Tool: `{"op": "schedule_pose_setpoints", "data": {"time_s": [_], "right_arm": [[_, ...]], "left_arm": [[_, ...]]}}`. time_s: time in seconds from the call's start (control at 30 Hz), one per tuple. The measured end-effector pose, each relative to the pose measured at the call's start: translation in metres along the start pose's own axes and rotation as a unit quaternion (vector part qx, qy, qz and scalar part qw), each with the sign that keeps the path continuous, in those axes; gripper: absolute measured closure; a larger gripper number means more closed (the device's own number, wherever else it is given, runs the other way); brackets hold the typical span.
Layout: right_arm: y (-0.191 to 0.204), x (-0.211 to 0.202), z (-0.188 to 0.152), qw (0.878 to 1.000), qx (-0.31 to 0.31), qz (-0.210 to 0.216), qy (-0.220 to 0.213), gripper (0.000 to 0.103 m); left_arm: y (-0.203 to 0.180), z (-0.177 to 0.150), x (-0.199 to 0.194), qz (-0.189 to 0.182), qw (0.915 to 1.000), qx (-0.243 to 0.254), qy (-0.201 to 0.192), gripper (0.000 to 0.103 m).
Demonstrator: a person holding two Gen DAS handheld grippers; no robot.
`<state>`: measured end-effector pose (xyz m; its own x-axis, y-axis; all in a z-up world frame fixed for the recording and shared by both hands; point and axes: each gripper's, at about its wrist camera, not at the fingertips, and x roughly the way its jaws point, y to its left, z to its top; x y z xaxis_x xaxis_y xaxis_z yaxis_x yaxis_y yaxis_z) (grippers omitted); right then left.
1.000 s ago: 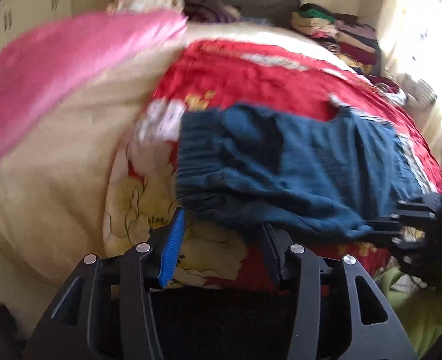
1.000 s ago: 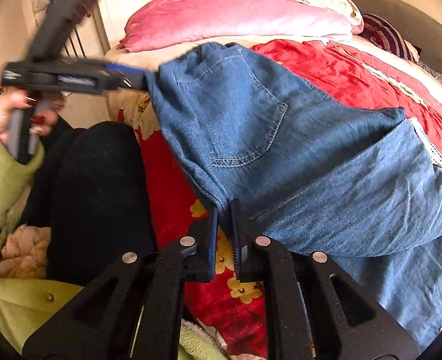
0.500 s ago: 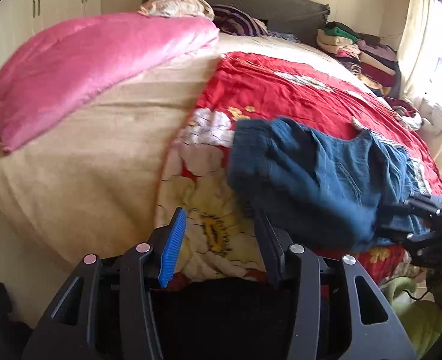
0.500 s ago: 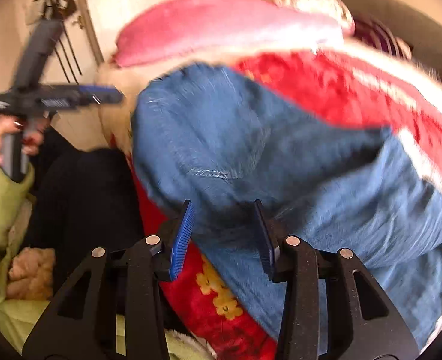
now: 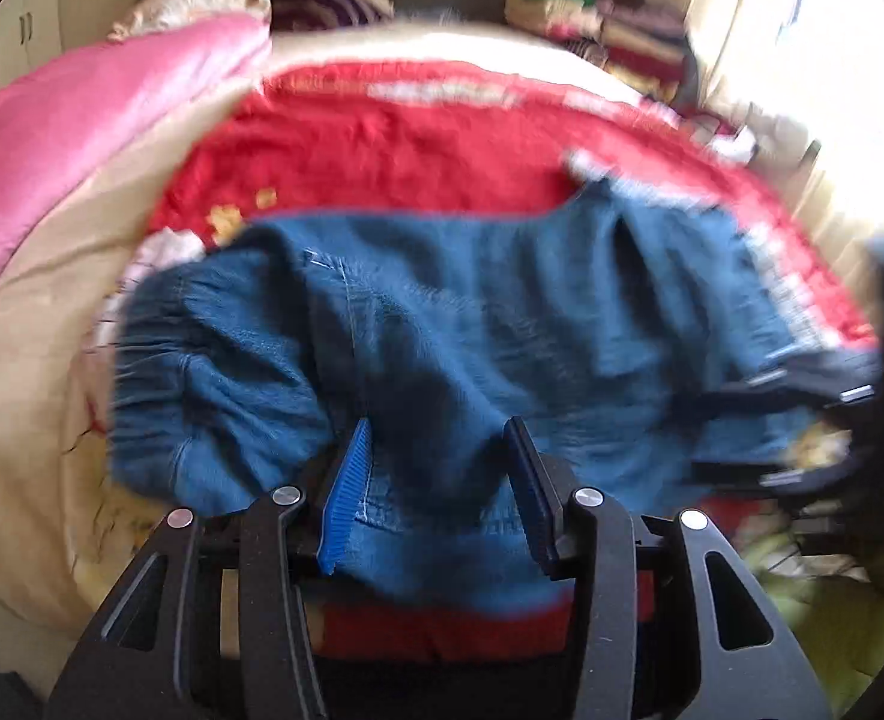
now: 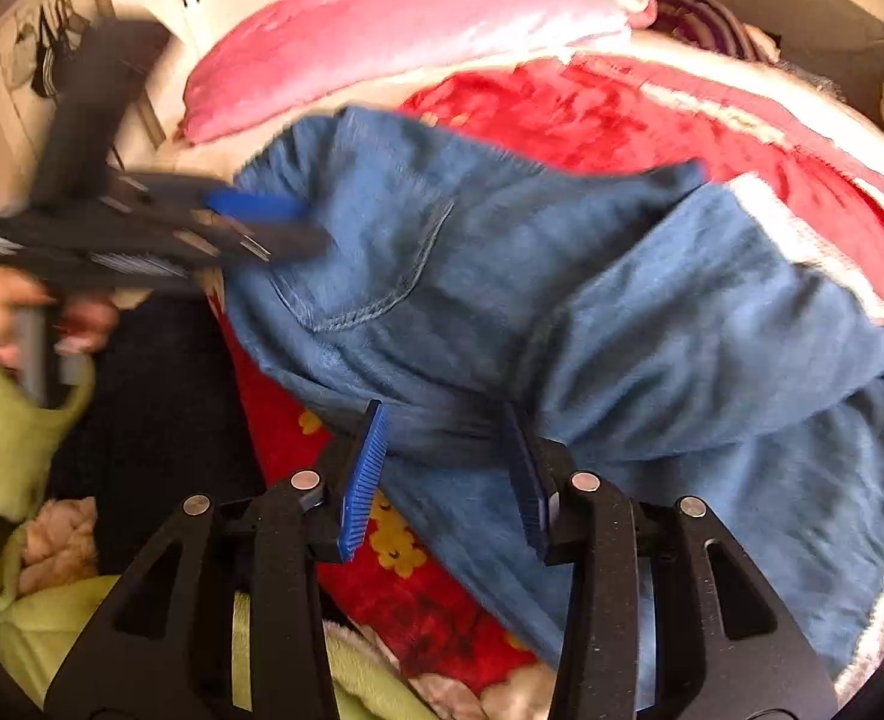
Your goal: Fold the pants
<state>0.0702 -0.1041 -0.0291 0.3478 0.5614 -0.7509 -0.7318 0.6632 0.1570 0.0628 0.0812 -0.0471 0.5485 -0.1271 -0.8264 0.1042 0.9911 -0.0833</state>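
The pants (image 5: 442, 324) are spread in a rumpled heap on the red blanket (image 5: 393, 144) at the near edge of the bed. The left gripper (image 5: 438, 486) is held wide apart, its fingers straddling denim without pinching it. The right gripper (image 6: 448, 474) is likewise released, fabric bunched between its fingers. A pink quilt (image 6: 393, 30) is seen behind.

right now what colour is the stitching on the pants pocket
Light blue on the pants, clearest in the right wrist view.
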Motion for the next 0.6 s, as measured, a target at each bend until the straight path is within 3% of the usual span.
{"op": "schedule_pose_setpoints", "data": {"time_s": [0.17, 0.3, 0.37, 0.5, 0.6], "right_arm": [[-0.040, -0.041, 0.023, 0.997, 0.024, -0.057, -0.056, 0.050], [-0.084, -0.047, 0.063, 0.992, 0.052, -0.092, -0.064, 0.036], [-0.106, -0.034, 0.088, 0.991, 0.064, -0.107, -0.045, 0.035], [-0.138, 0.004, 0.127, 0.992, 0.085, -0.098, 0.001, 0.033], [-0.157, 0.040, 0.144, 0.989, 0.110, -0.090, 0.049, 0.033]], "left_arm": [[0.005, 0.006, 0.017, -0.004, 0.9999, -0.012, 0.007, 0.059], [0.011, 0.009, 0.006, -0.016, 0.9994, -0.028, -0.011, 0.059], [0.006, 0.013, -0.015, -0.023, 0.9987, -0.028, -0.036, 0.059], [-0.013, 0.021, -0.050, -0.030, 0.9965, -0.011, -0.077, 0.053], [-0.030, 0.025, -0.056, -0.052, 0.9953, 0.002, -0.082, 0.052]]}}
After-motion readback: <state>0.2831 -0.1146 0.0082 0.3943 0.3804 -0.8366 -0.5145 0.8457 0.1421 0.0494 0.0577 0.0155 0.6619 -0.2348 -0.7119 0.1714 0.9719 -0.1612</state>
